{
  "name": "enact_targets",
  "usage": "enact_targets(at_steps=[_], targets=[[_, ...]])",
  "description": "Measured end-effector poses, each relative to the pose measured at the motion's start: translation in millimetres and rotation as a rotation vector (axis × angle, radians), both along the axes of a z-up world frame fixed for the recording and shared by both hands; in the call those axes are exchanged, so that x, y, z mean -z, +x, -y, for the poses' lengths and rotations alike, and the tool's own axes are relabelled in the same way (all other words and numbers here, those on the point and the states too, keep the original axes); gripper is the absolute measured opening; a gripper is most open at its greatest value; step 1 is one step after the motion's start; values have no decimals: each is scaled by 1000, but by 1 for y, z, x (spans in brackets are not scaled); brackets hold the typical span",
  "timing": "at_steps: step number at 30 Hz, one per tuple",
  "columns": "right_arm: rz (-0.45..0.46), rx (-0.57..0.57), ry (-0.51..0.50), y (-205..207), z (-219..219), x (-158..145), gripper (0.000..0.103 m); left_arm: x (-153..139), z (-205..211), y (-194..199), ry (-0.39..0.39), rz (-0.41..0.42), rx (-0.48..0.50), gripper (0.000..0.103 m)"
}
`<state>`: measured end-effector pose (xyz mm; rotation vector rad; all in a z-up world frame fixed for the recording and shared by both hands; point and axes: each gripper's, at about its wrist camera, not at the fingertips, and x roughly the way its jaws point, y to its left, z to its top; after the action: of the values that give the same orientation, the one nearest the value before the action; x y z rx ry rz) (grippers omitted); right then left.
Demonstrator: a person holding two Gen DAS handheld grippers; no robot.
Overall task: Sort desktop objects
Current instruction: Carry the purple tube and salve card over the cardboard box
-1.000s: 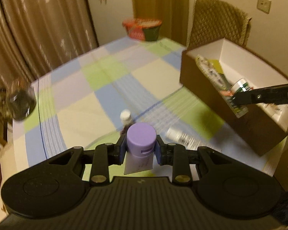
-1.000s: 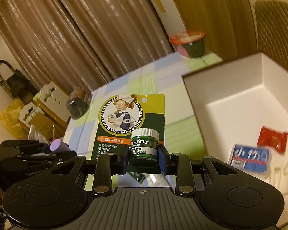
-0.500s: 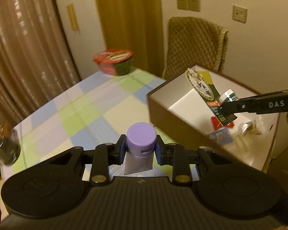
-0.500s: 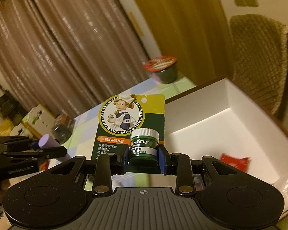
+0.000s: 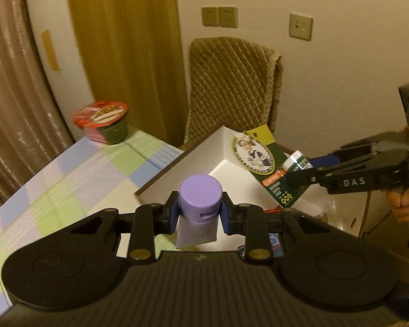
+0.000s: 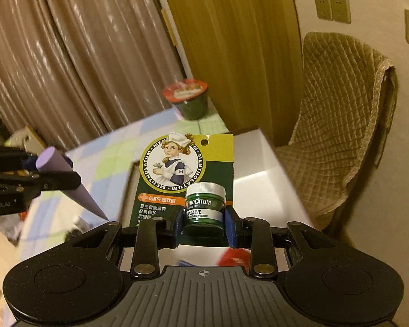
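Above the white-lined box [image 5: 204,160] on the checked worktop [image 5: 76,185], the left hand-held gripper [image 5: 200,212] clamps a purple-capped tube [image 5: 200,199]; the right hand-held gripper [image 6: 204,224] grips a carded salve jar [image 6: 204,204]. Small packets lie inside.

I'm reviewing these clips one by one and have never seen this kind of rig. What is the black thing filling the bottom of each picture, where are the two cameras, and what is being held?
There is no robot here. A person holds a two-finger gripper in each hand, and each has a fisheye camera looking forward along its fingers, so the black shape is the gripper's own body.

In the left wrist view, the left gripper has its jaws shut on a purple-capped tube. The right gripper shows from the side, above the open white-lined box.

In the right wrist view, the right gripper is shut on a green lip salve jar on its backing card.

Both are held in the air. On the checked tablecloth stands a red-lidded cup; behind is a chair.
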<state>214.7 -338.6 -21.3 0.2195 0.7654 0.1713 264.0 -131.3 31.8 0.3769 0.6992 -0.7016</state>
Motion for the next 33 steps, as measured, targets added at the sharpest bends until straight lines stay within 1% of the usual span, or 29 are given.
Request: enact_targets(at_steps=[4, 7, 11, 14, 20, 27, 33], targets=[[-41, -40, -58, 13, 15, 8, 31, 11, 29, 5, 22, -31, 8, 25], [-66, -69, -65, 20, 21, 16, 31, 21, 43, 8, 23, -61, -12, 25], [-93, -121, -68, 31, 21, 26, 31, 37, 59, 18, 32, -102, -64, 25], [-116, -166, -86, 42, 20, 33, 31, 47, 65, 26, 41, -137, -108, 25], [-155, -258, -158, 70, 18, 47, 31, 71, 71, 42, 76, -206, -176, 25], [-190, -338, -211, 93, 13, 68, 31, 99, 77, 60, 117, -286, -254, 25], [-202, -428, -280, 99, 5, 82, 31, 120, 80, 66, 143, -343, -275, 25]])
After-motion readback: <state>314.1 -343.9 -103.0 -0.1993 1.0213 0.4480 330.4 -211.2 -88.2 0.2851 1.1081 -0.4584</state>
